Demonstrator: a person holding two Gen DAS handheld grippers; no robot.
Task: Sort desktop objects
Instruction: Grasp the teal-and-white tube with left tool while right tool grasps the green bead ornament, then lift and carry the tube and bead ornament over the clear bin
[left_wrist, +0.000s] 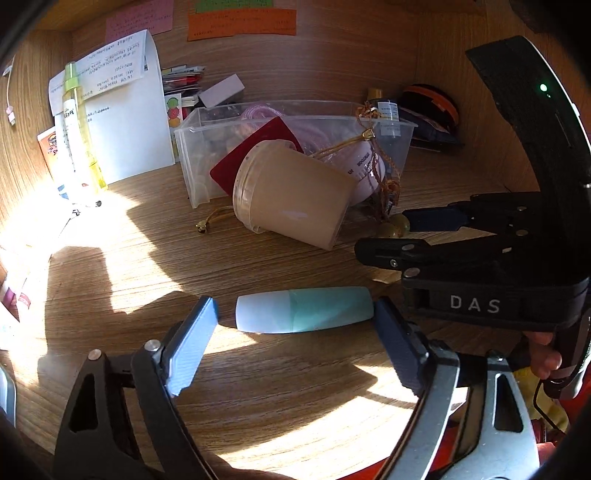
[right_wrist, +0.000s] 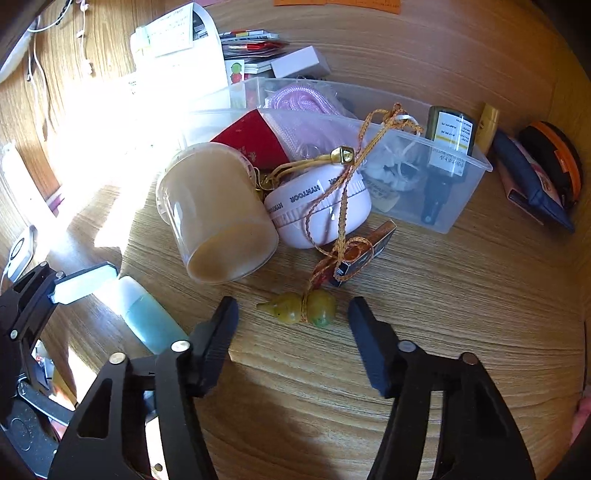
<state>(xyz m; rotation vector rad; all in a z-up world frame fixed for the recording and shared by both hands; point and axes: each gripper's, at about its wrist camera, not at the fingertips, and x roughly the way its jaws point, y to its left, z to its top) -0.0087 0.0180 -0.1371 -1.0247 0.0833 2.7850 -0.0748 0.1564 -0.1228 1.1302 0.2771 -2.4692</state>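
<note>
A sunny wooden worktop (left_wrist: 295, 387) holds a clear box (left_wrist: 207, 147) at 12 o'clock. The left gripper (left_wrist: 295, 332) is open around a blue bottle (left_wrist: 303, 310), not squeezing it. The right gripper (right_wrist: 291, 328) is open around a little green gourd (right_wrist: 299, 308).

A wood-grain desk surface (right_wrist: 461, 295) is enclosed by matching wood-grain panels (left_wrist: 332, 62) at the back and sides; coloured paper notes (left_wrist: 242, 23) are stuck there, and bright sunlight is cast across the left
</note>
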